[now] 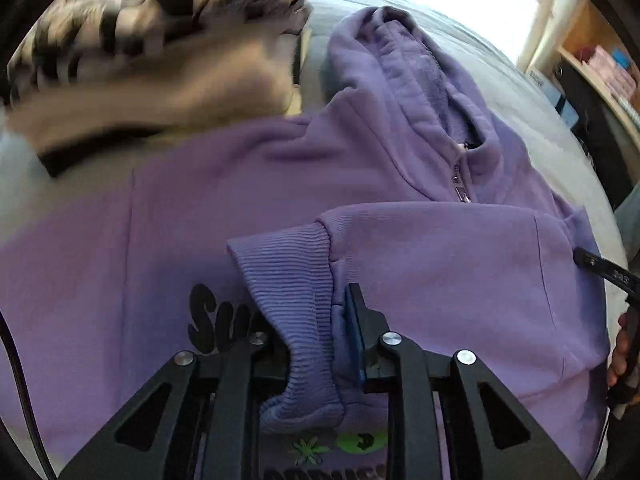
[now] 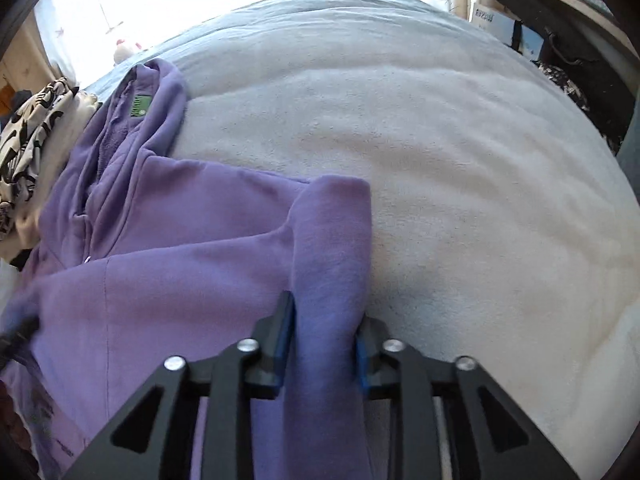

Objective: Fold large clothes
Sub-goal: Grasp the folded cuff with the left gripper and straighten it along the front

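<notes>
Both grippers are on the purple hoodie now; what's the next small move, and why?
Probably lift both together and carry the sleeve further across the chest: the left gripper pinches the ribbed cuff, the right gripper clamps a sleeve fold at the hoodie edge.

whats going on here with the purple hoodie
A person with a handheld gripper in each hand is folding a purple zip hoodie spread on a pale blanket over a bed. The left gripper is clamped on the ribbed cuff of a sleeve that lies across the hoodie's front. The right gripper has a fold of purple fabric at the hoodie's right edge between its fingers. A patterned black-and-cream cloth lies off to the left, beside the hood.
</notes>
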Demonstrator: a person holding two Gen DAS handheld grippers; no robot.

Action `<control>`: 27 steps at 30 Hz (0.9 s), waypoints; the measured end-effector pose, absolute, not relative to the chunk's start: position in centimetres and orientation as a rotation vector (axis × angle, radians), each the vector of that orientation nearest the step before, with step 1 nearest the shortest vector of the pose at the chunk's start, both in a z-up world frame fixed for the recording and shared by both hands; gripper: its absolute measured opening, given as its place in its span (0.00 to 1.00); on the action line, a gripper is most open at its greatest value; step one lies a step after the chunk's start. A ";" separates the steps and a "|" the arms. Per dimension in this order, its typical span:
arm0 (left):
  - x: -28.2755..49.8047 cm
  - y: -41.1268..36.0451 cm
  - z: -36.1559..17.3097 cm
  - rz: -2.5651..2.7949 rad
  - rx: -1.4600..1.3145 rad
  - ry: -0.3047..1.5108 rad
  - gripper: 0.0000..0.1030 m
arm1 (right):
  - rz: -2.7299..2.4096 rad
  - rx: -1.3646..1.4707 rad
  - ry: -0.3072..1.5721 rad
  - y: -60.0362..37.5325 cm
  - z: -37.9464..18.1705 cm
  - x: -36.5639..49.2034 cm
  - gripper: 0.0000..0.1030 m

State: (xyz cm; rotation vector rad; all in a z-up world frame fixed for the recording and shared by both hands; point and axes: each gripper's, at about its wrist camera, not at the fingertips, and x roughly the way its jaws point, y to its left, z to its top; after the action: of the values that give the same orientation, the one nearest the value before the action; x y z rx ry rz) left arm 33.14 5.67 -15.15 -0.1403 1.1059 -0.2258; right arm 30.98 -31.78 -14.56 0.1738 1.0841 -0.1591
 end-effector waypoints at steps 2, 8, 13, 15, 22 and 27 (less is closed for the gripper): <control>33.0 6.4 -14.5 -0.239 -0.178 1.108 0.27 | -0.127 0.188 1.077 -32.2 -13.3 30.2 0.42; 31.2 8.9 -13.1 -0.238 -0.155 1.109 0.54 | -0.031 0.218 1.072 -33.9 -10.3 25.7 0.58; 29.5 10.9 -13.1 -0.234 -0.171 1.120 0.53 | 0.033 0.192 1.169 -32.9 -11.9 22.3 0.58; 29.5 11.1 -13.3 -0.228 -0.172 1.119 0.48 | 0.031 0.138 1.184 -31.9 -12.9 21.6 0.58; 29.7 9.1 -12.8 -0.203 -0.153 1.097 0.14 | -0.008 0.195 1.148 -32.9 -14.1 21.1 0.18; 28.8 7.4 -11.9 -0.258 -0.123 1.069 0.13 | -0.054 0.263 1.133 -35.5 -15.0 19.7 0.18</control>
State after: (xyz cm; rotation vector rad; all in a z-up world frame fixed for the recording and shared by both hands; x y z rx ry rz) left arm 28.78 7.41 -11.91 -0.1232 1.0695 -0.2576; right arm 19.72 -35.51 -15.01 0.2629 1.1325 -0.0544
